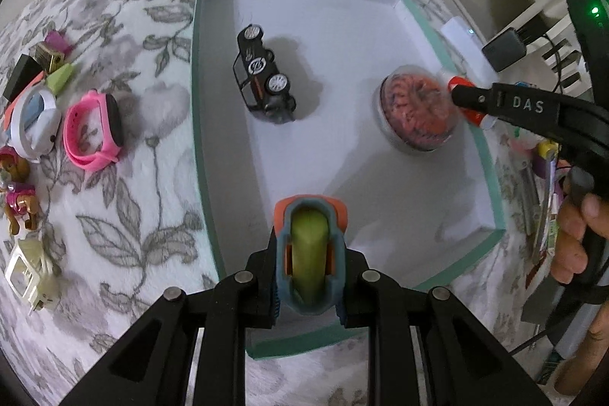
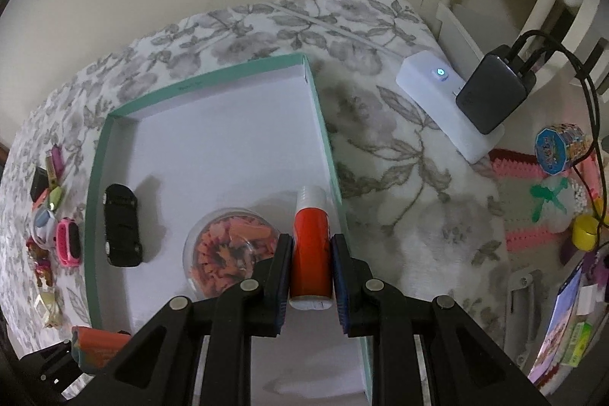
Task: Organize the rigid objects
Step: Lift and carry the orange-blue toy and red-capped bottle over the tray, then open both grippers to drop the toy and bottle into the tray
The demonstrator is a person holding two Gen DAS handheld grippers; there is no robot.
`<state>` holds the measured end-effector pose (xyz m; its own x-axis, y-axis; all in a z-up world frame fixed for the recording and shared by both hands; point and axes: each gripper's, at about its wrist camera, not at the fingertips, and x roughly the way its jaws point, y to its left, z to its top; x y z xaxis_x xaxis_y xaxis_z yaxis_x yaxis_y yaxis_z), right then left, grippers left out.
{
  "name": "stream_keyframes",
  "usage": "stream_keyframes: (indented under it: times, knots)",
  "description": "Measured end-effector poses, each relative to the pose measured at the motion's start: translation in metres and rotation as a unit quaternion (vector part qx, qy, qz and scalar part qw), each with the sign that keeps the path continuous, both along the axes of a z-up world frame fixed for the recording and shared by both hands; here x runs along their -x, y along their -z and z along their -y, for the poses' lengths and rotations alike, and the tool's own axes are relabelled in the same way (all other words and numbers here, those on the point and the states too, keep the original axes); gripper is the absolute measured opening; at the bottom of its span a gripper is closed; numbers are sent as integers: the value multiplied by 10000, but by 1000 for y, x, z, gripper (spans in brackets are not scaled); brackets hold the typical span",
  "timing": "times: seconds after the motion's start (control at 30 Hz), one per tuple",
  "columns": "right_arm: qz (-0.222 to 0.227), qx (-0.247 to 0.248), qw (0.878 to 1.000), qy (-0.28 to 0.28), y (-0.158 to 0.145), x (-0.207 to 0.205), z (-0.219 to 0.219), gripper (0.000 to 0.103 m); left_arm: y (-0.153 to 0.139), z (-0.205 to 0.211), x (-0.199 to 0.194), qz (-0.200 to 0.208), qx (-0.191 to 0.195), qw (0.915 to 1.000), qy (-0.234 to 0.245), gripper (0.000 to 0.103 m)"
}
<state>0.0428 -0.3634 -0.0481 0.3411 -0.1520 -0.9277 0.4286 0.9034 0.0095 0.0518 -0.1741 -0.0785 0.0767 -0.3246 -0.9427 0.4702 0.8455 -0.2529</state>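
Work surface: white cloth with grey floral print [image 1: 125,200], plain cream wall behind it. Shallow teal-rimmed box [image 1: 198,71] with a white floor sits mid-cloth.

Left gripper [image 1: 309,276] is clamped on an orange/grey-blue tape dispenser with a green roll [image 1: 309,246], held over the box's near end.

Right gripper [image 2: 312,273] is pinched on a red tube with a white cap [image 2: 310,250], just inside the box's right wall.

Already in the box: black toy car [image 1: 262,78] and a clear round tub of orange pieces [image 1: 416,113], well apart.

Left of the box on the cloth: pink watch [image 1: 95,132], white watch [image 1: 36,120], small toy figures [image 1: 17,196].

Right of the box: white power strip [image 2: 449,101] with a lit LED and a black adapter [image 2: 491,97] plugged in. White shelving in the corner; more clutter on a pink mat at the far right.
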Motion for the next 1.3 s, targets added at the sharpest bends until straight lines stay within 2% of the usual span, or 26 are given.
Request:
stream_keyframes:
  times: [0.17, 0.27, 0.47, 0.77, 0.83, 0.9, 0.97, 1.0, 1.03, 1.3]
  knots:
    - [-115, -55, 9999, -116, 7, -3, -5, 21, 3, 5, 1, 22, -8, 10000, -1, 23]
    - [-218, 95, 9994, -269, 9, -7, -13, 22, 3, 7, -1, 26, -14, 10000, 2, 23]
    - [-222, 12, 9983, -546, 10, -14, -27, 22, 2, 3, -3, 3, 23, 10000, -5, 23]
    - [-355, 3, 9981, -500, 15, -15, -26, 22, 2, -1, -5, -18, 31, 10000, 22, 24]
    - [-395, 14, 9981, -481, 17, -16, -25, 22, 2, -1, -6, -47, 55, 10000, 28, 29]
    - [-402, 64, 9982, -444, 17, -15, -23, 24, 1, -1, -6, -52, 53, 10000, 20, 47]
    - [-366, 117, 9985, -390, 14, -14, -21, 29, 0, -1, -6, -74, 90, 9999, 29, 49]
    - [-332, 126, 9988, -348, 12, -13, -19, 37, -1, -1, -6, -55, 47, 10000, 26, 49]
    - [-284, 124, 9990, -312, 10, -12, -18, 39, -2, -1, -6, -35, 40, 10000, 35, 49]
    - [137, 148, 9997, -135, -15, -7, -12, 39, -20, -12, -11, 176, 166, 9996, -166, 49]
